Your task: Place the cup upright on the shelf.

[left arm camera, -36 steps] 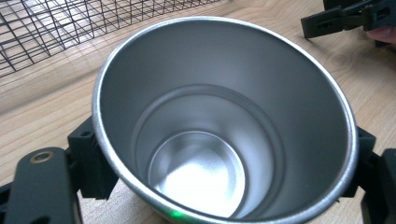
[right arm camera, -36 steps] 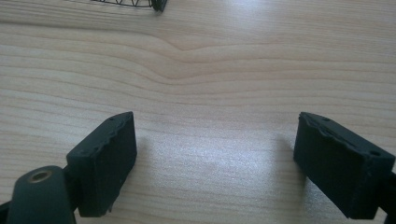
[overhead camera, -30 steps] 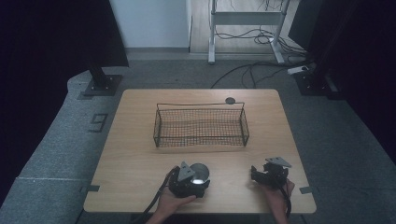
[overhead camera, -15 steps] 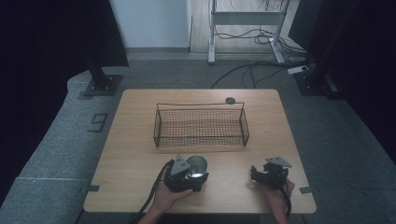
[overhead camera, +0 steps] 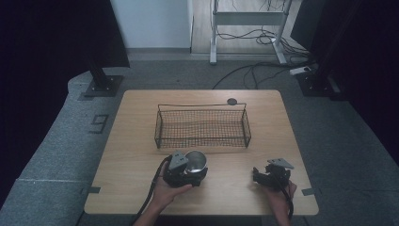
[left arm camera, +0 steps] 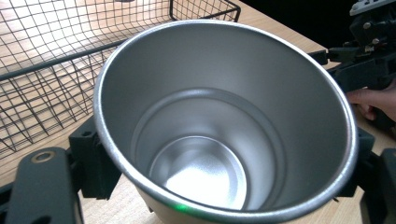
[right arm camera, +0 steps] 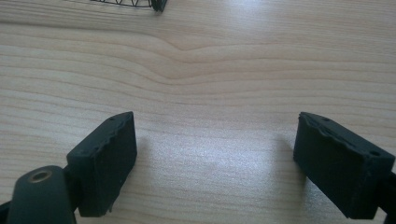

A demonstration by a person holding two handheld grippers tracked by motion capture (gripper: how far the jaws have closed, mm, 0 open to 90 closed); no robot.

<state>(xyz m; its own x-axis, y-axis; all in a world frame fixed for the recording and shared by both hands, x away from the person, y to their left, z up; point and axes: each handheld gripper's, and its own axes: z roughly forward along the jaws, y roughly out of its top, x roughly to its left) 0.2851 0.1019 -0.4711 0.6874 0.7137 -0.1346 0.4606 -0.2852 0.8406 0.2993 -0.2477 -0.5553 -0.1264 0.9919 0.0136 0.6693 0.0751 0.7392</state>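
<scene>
A shiny steel cup (overhead camera: pixel 195 161) is held just above the table's front, a short way in front of the black wire basket (overhead camera: pixel 202 126). My left gripper (overhead camera: pixel 188 170) is shut on the cup. In the left gripper view the cup's open mouth (left arm camera: pixel 205 140) faces the camera, empty inside, with a black jaw at each side. My right gripper (overhead camera: pixel 262 175) rests low at the front right, held by a hand. Its jaws stand wide open over bare wood in the right gripper view (right arm camera: pixel 215 154), with nothing between them.
The wire basket holds nothing and stands mid-table; its mesh (left arm camera: pixel 42 60) is close behind the cup. A small dark round disc (overhead camera: pixel 231 101) lies near the table's far edge. The right gripper (left arm camera: pixel 369 60) and fingers (left arm camera: pixel 373 100) are beyond the cup.
My left gripper has carried the cup a little forward, toward the basket, and turned slightly. The right gripper has stayed where it was.
</scene>
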